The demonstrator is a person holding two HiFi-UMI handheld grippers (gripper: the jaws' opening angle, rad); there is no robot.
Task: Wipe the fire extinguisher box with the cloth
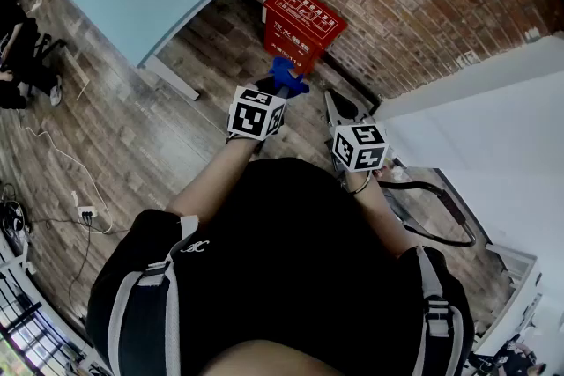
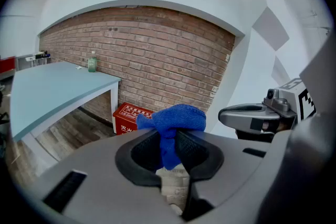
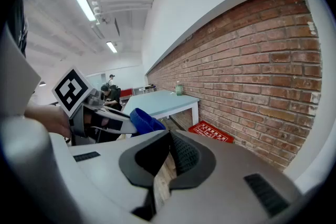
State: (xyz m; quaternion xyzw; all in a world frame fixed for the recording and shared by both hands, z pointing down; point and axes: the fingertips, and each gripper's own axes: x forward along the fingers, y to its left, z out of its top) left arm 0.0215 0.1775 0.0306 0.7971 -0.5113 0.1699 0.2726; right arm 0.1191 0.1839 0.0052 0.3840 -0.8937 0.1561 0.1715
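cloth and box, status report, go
Left gripper shut on cloth. Right gripper shut, empty. Box by wall, cloth short of it. Nothing between.

shirt [image 1: 291,233]: black, short-sleeved | straps [image 1: 145,304]: grey-white | cubes [image 1: 256,113]: black-white square markers | jaws: black ribbed pads [image 3: 184,153]

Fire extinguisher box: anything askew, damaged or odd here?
Nothing stands out: the fire extinguisher box stands upright on the floor against the brick wall, no damage visible; the blue cloth is bunched in the left tongs.
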